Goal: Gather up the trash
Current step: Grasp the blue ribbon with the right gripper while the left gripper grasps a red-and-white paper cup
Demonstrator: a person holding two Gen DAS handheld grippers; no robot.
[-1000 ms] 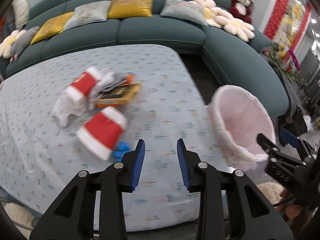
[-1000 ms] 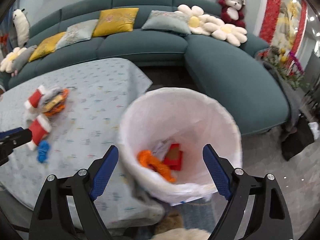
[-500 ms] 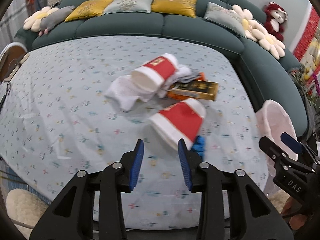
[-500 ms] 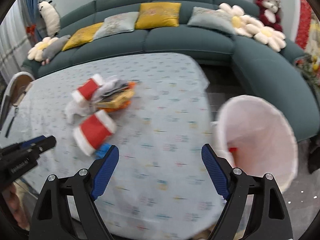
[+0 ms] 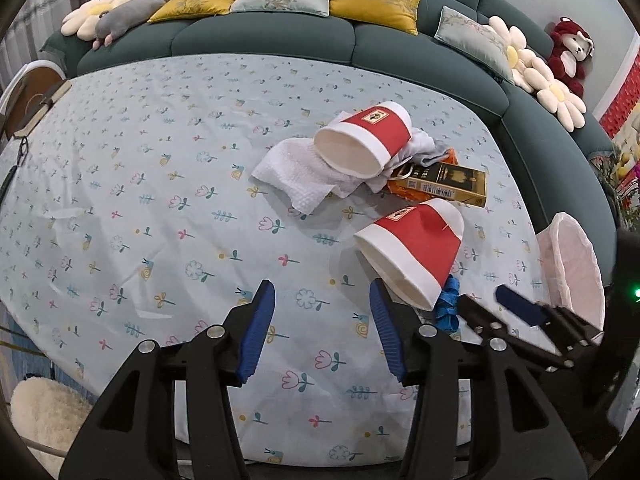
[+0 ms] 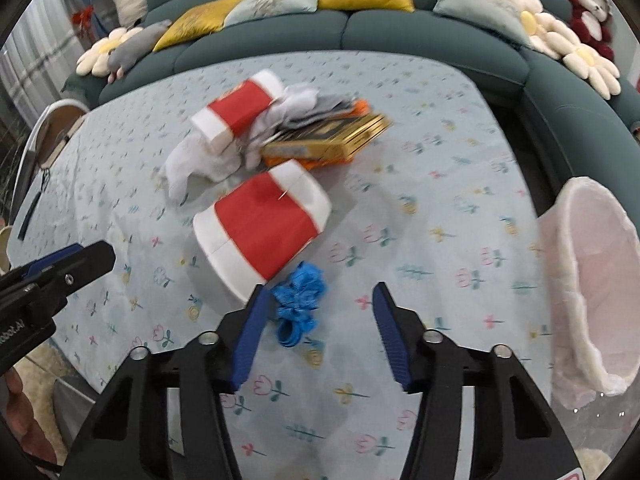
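Trash lies on the flowered tablecloth: a near red-and-white paper cup on its side, a second cup on a white tissue, a gold-and-black box and a blue crumpled scrap. My left gripper is open and empty, just left of the near cup. My right gripper is open and empty, with the blue scrap beside its left finger. It also shows in the left wrist view.
A bin with a white liner stands off the table's right edge. A teal sofa with cushions curves behind the table. A chair back is at the far left.
Both grippers have swung left from the bin toward the trash pile. The right gripper has narrowed but stays open, now over the blue scrap. The near cup is closer to the left gripper.
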